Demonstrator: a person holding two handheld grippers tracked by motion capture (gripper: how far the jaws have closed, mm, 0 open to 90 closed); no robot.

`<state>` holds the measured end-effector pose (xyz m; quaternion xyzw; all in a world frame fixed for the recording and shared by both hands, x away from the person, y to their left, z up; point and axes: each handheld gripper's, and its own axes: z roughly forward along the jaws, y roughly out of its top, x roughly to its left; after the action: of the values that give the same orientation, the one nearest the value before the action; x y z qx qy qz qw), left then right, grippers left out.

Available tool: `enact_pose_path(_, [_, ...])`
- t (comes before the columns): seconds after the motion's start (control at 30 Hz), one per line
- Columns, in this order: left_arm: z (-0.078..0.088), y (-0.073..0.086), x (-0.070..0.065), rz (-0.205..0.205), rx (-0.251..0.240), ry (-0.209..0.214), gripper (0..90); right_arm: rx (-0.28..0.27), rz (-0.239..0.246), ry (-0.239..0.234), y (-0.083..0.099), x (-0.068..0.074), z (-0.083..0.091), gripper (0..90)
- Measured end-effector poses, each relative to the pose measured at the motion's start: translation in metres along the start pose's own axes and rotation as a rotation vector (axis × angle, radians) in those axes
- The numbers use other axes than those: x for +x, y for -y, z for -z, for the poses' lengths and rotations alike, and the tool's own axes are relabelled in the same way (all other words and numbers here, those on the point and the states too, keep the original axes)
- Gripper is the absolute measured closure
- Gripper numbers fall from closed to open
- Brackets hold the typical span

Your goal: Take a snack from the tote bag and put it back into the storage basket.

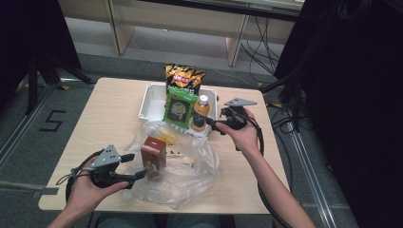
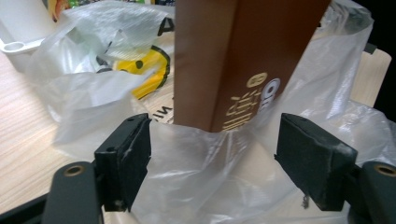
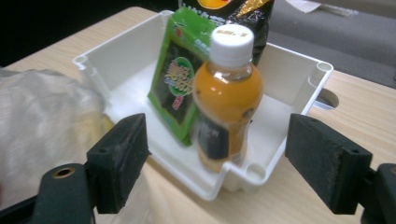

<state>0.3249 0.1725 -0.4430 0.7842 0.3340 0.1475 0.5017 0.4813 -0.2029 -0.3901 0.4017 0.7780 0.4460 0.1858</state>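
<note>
Altogether one brown carton (image 2: 243, 60), one orange bottle (image 3: 227, 98), two wide-open, empty-jawed grippers (image 1: 137, 166) (image 1: 212, 124).

A tray (image 1: 147, 102) sits on the table (image 1: 104, 118) toward 12 o'clock. In it stand a seaweed pack (image 1: 179, 107) and, at its 3 o'clock side, a drink bottle (image 1: 201, 113). A chip bag (image 1: 184, 78) leans behind them at 12 o'clock. At 6 o'clock from the tray lies a plastic bag (image 1: 190, 173), with a box (image 1: 154, 154) standing on it.
</note>
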Motion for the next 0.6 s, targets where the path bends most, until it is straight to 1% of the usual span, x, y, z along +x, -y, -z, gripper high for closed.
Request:
enact_pose_path(0.03, [0.0, 0.0, -0.002, 0.003, -0.005, -0.003, 24.6, -0.001, 0.01, 0.001, 0.003, 0.002, 0.006, 23.3])
enact_pose_path(0.07, [0.0, -0.001, -0.004, 0.007, -0.015, -0.002, 24.0, -0.016, 0.016, 0.011, 0.007, 0.004, 0.012, 24.5])
enact_pose_path(0.1, [0.001, -0.001, -0.006, 0.015, -0.02, -0.007, 23.1, -0.028, 0.013, 0.018, 0.012, 0.007, 0.018, 24.5])
enact_pose_path(0.13, [0.001, -0.002, -0.008, 0.02, -0.033, -0.002, 22.8, -0.019, 0.01, 0.017, 0.015, 0.009, 0.023, 24.6])
enact_pose_path(0.17, [0.002, -0.001, -0.01, 0.033, -0.038, -0.005, 22.2, -0.03, 0.013, 0.025, 0.019, 0.01, 0.027, 24.7])
enact_pose_path(0.2, [0.003, -0.001, -0.011, 0.027, -0.046, -0.014, 21.8, -0.036, -0.001, 0.029, 0.023, 0.012, 0.029, 24.7])
enact_pose_path(0.23, [0.003, -0.001, -0.013, 0.031, -0.056, -0.019, 21.4, -0.04, 0.017, 0.033, 0.027, 0.011, 0.032, 24.7])
enact_pose_path(0.27, [0.004, -0.002, -0.014, 0.029, -0.061, -0.035, 20.9, -0.042, 0.0, 0.034, 0.032, 0.014, 0.034, 24.7])
enact_pose_path(0.3, [0.004, -0.002, -0.015, 0.027, -0.065, -0.044, 20.6, -0.034, -0.007, 0.035, 0.036, 0.016, 0.037, 25.5])
enact_pose_path(0.33, [0.004, -0.003, -0.016, 0.028, -0.07, -0.047, 20.4, -0.041, -0.015, 0.043, 0.04, 0.016, 0.039, 26.6])
enact_pose_path(0.37, [0.004, -0.003, -0.016, 0.027, -0.075, -0.049, 19.9, -0.031, -0.033, 0.037, 0.042, 0.017, 0.041, 27.4])
enact_pose_path(0.4, [0.004, -0.003, -0.017, 0.028, -0.076, -0.056, 19.5, -0.049, -0.016, 0.057, 0.046, 0.016, 0.043, 27.6])
enact_pose_path(0.43, [0.004, -0.003, -0.017, 0.026, -0.077, -0.057, 19.4, -0.073, -0.025, 0.057, 0.048, 0.017, 0.044, 27.5])
enact_pose_path(0.47, [0.003, -0.003, -0.017, 0.038, -0.08, -0.056, 19.4, -0.073, -0.03, 0.071, 0.05, 0.017, 0.047, 27.4])
enact_pose_path(0.5, [0.003, -0.003, -0.017, 0.045, -0.087, -0.057, 19.4, -0.089, -0.02, 0.078, 0.05, 0.016, 0.049, 27.5])
enact_pose_path(0.53, [0.002, -0.003, -0.018, 0.054, -0.083, -0.058, 19.4, -0.084, -0.05, 0.083, 0.05, 0.019, 0.051, 27.8])
enact_pose_path(0.57, [0.002, -0.003, -0.019, 0.063, -0.084, -0.053, 19.4, -0.101, -0.013, 0.094, 0.051, 0.016, 0.052, 28.7])
enact_pose_path(0.6, [0.001, -0.003, -0.019, 0.052, -0.086, -0.048, 19.4, -0.116, -0.005, 0.09, 0.051, 0.015, 0.052, 29.9])
